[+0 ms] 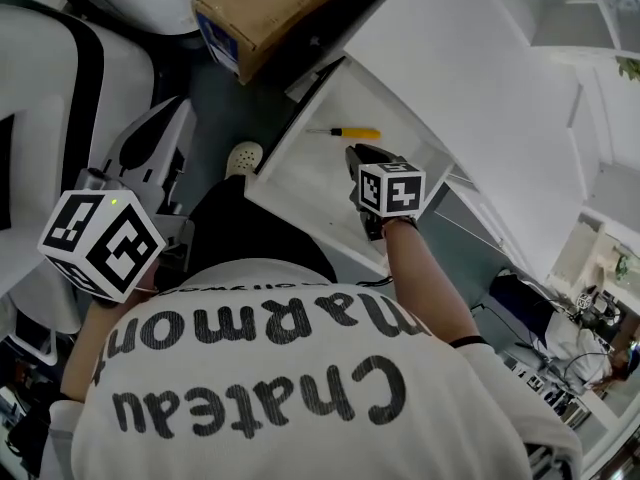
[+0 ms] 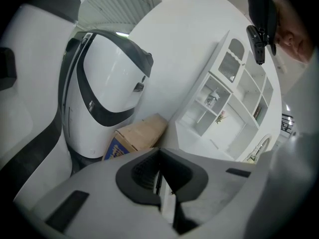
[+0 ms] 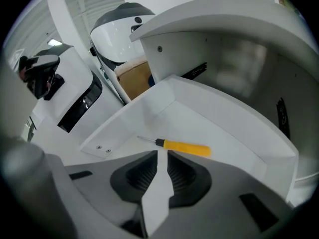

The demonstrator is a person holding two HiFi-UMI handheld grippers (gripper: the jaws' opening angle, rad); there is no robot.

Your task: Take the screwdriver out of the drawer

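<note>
At the lower left of the head view sits the left hand-held gripper (image 2: 159, 173), its marker cube (image 1: 100, 243) close to the person's shoulder. Its own view shows the jaws drawn together with nothing between them, aimed past a cardboard box (image 2: 134, 136) and a big white machine (image 2: 109, 78) with dark bands. Further right in that view is a white shelf unit (image 2: 224, 98).

In the upper middle of the head view the same box lies on the floor, with a light shoe (image 1: 243, 156) below it. Just right of that is the white drawer (image 1: 300, 178), pulled open. The screwdriver (image 1: 345, 132) lies flat on the drawer floor near its far wall — yellow handle to the right, thin metal shaft pointing left.

The right hand-held gripper (image 3: 160, 159) reaches down into the drawer, tilted steeply. Its jaws are closed and empty — the tips hang just beside the screwdriver's shaft end without touching it.
</note>
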